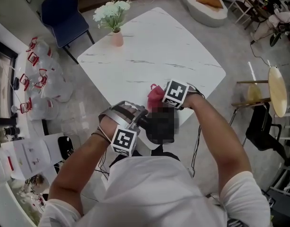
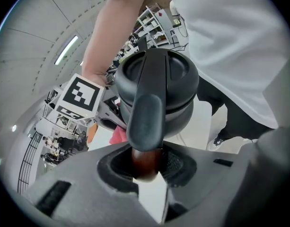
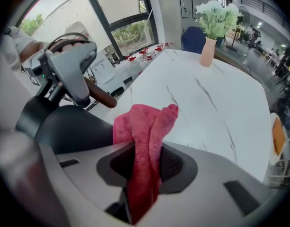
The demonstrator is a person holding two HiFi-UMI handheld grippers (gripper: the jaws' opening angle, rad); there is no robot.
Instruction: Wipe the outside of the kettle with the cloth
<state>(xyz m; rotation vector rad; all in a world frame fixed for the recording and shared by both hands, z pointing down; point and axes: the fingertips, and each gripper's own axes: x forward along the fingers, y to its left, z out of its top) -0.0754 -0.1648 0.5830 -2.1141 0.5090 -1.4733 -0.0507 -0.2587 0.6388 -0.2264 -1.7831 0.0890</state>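
**Pink cloth sitting beside the kettle's dark side**

Pink towelling is hanging folded between the jaws of the right gripper (image 3: pixel 145 171). The jaws are pinching the cloth (image 3: pixel 145 126) tight, and its bunched end is sticking out past them toward the far side of the table (image 3: pixel 220 103). That end is lying just beside the rounded dark wall of the kettle (image 2: pixel 159 79). No view shows whether it is touching the wall.

The left gripper (image 2: pixel 147 169) is clamping its jaws on the brown wooden end of the kettle's handle (image 2: pixel 145 122). In the left gripper view the handle's long axis is running straight from the jaws up over the lid. The lid is facing that camera, so the kettle is tilting toward the gripper rather than standing upright. Floor is showing past its body there. Which way the spout is pointing cannot be told.

In the head view the kettle is sitting at the near corner of the white marble table, close in front of the person's chest, with a mosaic patch covering most of it. The left gripper is on its left and the right gripper with the cloth is on its far right.

A pink vase (image 1: pixel 117 38) with pale flowers (image 1: pixel 111 11) is standing at the table's far left corner. A dark blue chair (image 1: pixel 64 15) is standing beyond it.
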